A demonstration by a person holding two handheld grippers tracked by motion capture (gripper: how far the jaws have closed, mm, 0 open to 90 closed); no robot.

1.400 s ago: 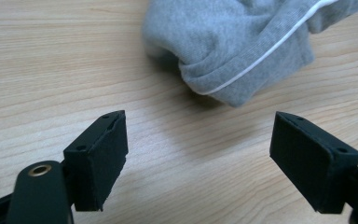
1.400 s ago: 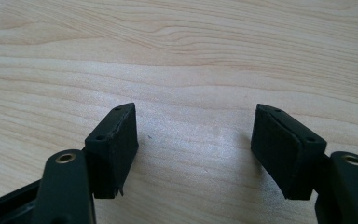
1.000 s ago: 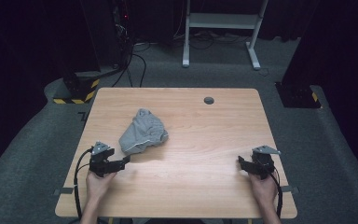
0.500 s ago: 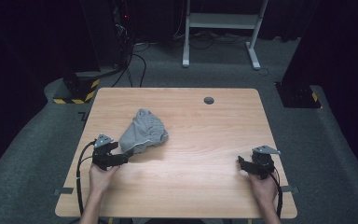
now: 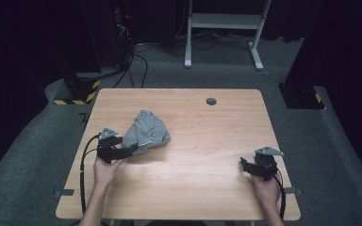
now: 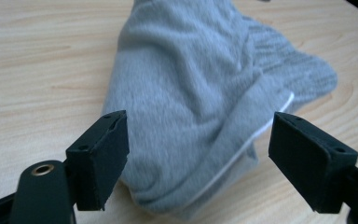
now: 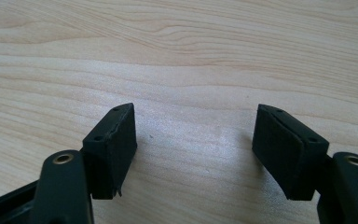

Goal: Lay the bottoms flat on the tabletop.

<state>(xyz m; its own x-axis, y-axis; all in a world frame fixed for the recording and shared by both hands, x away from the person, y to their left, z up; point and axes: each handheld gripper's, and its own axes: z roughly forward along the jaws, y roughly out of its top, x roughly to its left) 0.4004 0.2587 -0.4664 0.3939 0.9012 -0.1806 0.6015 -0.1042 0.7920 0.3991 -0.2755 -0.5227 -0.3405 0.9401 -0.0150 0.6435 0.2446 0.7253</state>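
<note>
Lying left of centre, the grey cloth leaves bare table rightward. The left gripper gapes around its near edge; the right gripper, also wide open, holds nothing.

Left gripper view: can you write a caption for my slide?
Open left gripper with its jaws on either side of a crumpled grey cloth lying on the wooden table.

I can read no text, label, brand or number in any of my views. The one sign I can make out is the yellow-and-black hazard striping on the base at upper left of the high view, and on another base at right.
</note>
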